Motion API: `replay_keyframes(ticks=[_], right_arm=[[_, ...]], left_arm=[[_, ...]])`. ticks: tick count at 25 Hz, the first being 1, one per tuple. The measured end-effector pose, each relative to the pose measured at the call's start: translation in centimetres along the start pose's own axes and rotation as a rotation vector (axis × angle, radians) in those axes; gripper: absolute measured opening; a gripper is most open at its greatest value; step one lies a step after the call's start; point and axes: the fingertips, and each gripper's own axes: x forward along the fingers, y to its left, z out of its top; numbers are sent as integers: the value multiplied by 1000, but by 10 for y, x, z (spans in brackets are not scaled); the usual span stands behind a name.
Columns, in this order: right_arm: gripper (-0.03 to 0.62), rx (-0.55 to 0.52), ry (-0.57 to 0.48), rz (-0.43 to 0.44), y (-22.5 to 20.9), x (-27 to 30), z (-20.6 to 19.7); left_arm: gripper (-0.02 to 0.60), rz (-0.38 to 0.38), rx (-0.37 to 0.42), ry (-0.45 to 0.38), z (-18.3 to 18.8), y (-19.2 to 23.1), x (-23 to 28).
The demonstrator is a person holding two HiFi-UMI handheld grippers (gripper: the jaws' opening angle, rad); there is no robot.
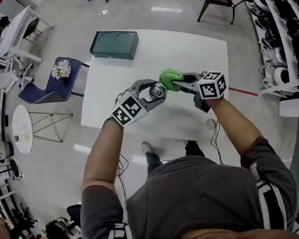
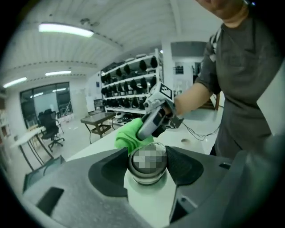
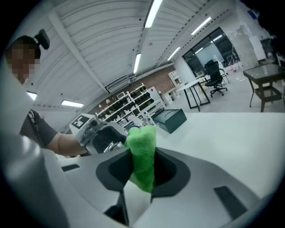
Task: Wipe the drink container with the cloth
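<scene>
left gripper (image 1: 155, 93) is clamped on the drink container (image 1: 157, 91), a round shiny metal one; in the left gripper view both dark pads (image 2: 115, 171) press its sides, one on each side, and the container (image 2: 148, 171) sits right between them with its round end towards the camera; part of it is under a mosaic patch so surface detail can't be read; right gripper (image 1: 179, 84) is pinching the cloth (image 1: 170, 79), bright green and fluffy; the right gripper view shows the jaws closed on a bunched fold of cloth (image 3: 141, 151) that sticks out past the tips and hangs a bit below them; both tools are held over the near-middle of the white table (image 1: 186, 53), left one on the left, right one on the right, tips pointing at each other; cloth sits at the far-right side of the container, at its rim, touching or just beside it, can't tell which; from the left gripper view the right gripper (image 2: 153, 122) comes in from the far side with the cloth (image 2: 131, 137) just behind the container; dark green case (image 1: 113, 45) at the far-left corner of the table, well apart from the work; blue chair (image 1: 46, 90) with flowers (image 1: 61, 70) on it stands on the floor left of the table
</scene>
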Motion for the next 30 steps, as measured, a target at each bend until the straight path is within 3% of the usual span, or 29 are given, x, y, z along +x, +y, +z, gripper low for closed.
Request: replay_keyframes(ticks=[5,9,18,21,25,27,30], right_arm=[[94,227,-39,145,5,19,-12],[92,297,-5,128,-10,27,-37],[94,213,175,67,-29,50,-80],[94,165,191,38,-29,43,-84],[94,55,68,-106,-40,3,-44],[94,7,-27,-88,-20,-14,-14],[94,-59,-100,9,26,-14,11]], left_arm=[[249,-12,179,-8,16,-19,0],[249,-22,199,-34,21,-24,-4],[249,-39,176,-122,44,-29,-21],[247,-29,150,-140,48,-25,-25],[248,3,96,-103,34,-14,-25],[247,21,56,-84,23,-8,-22],[247,45,-16,-95,14,1,-19]])
